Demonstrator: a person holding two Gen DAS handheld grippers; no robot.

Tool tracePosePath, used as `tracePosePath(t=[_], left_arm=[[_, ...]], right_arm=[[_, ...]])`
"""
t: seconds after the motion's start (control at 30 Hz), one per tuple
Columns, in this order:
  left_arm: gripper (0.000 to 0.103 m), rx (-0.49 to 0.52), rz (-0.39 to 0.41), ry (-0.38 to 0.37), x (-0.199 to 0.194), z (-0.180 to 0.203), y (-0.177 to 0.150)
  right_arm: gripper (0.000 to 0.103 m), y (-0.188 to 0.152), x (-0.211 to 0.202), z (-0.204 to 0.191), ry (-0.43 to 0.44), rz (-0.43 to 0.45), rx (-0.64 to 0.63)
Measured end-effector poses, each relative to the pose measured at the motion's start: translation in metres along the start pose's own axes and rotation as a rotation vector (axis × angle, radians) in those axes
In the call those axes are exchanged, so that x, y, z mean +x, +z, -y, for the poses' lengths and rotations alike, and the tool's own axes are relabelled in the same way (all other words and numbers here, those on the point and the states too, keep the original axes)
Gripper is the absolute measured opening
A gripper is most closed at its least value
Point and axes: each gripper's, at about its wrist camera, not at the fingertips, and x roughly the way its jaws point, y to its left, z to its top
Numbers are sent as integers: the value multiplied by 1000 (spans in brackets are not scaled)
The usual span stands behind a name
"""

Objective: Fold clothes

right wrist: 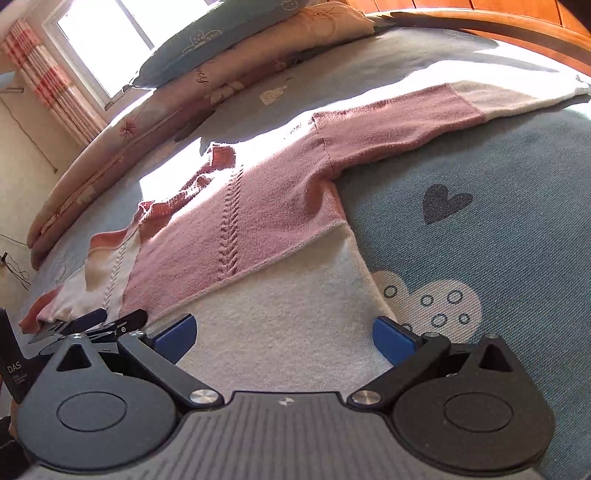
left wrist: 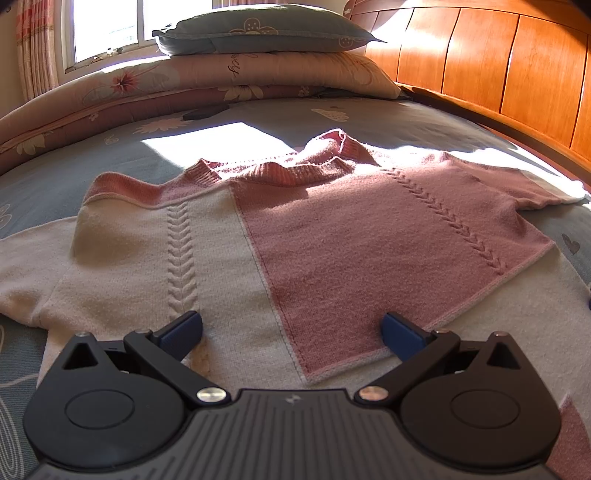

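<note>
A pink and cream knitted sweater (left wrist: 332, 236) lies spread flat on the bed, collar toward the pillows. In the right wrist view the same sweater (right wrist: 258, 206) stretches one sleeve (right wrist: 443, 110) out to the far right. My left gripper (left wrist: 291, 334) stands open just above the sweater's lower body, straddling the seam between the cream and pink panels. My right gripper (right wrist: 282, 336) is open over the cream hem at the sweater's right side edge. Nothing sits between either pair of blue pads. The left gripper (right wrist: 92, 321) shows at the left edge of the right wrist view.
The blue patterned bedsheet (right wrist: 498, 229) surrounds the sweater. A folded floral quilt (left wrist: 147, 85) and a blue pillow (left wrist: 258, 29) lie at the far end. A wooden headboard (left wrist: 498, 66) runs along the right. A window (left wrist: 110, 26) with curtains is behind.
</note>
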Motion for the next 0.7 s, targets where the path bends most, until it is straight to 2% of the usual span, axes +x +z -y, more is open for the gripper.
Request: tracePosePath(t=[0.13,0.27,0.43,0.57,0.7], left_arm=[[103,0,1,0,0,0,0],[103,0,1,0,0,0,0],[103,0,1,0,0,0,0],[103,0,2,0,0,0,0],[103,0,2,0,0,0,0]], right_arm=[[103,2,-7,-5,15,20,-5],[103,-2,-6,1,-25,-17,5],[103,-12,-24,-4,-2,-22,3],[103,-25,-29,0,-37,-67,1],[103,-36,-44,3,-34,-61,32]])
